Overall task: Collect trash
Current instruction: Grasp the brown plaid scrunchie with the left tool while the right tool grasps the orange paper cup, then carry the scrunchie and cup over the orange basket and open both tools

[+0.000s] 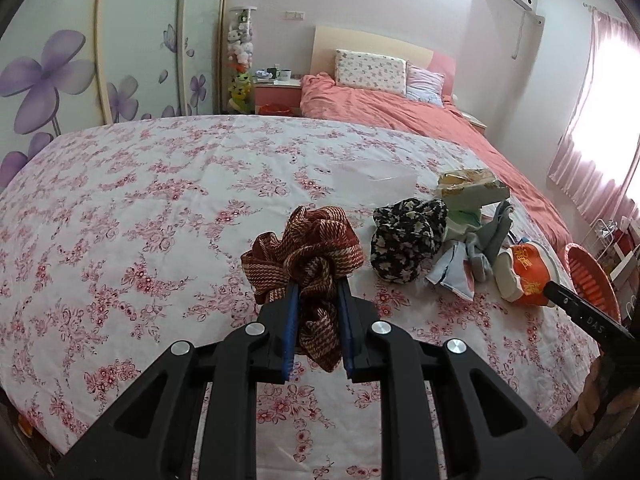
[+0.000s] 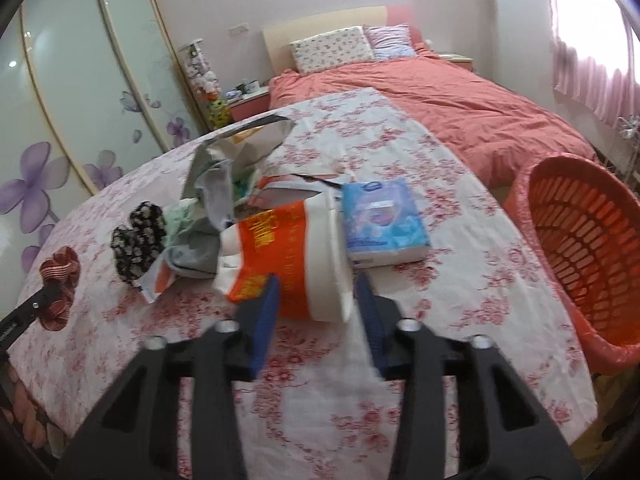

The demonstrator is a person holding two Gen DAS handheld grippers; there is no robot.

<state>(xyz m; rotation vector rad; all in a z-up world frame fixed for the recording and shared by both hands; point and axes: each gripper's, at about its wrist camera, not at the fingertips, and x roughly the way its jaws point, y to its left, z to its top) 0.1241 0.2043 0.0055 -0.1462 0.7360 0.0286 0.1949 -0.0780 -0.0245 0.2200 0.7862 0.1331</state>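
Two grippers: left gripper (image 1: 318, 292) clamps a ruffled red striped scrunchie (image 1: 304, 256); right gripper (image 2: 318, 296) fingers straddle an orange-and-white paper cup (image 2: 288, 256) on the floral-cloth bench (image 2: 400, 400).

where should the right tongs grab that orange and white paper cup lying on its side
Grip the orange and white cup across its body just behind the white rim, coming from the near edge of the table, as the right tongs now point. It lies tipped over, mouth towards the camera, so its two curved sides face the pads.
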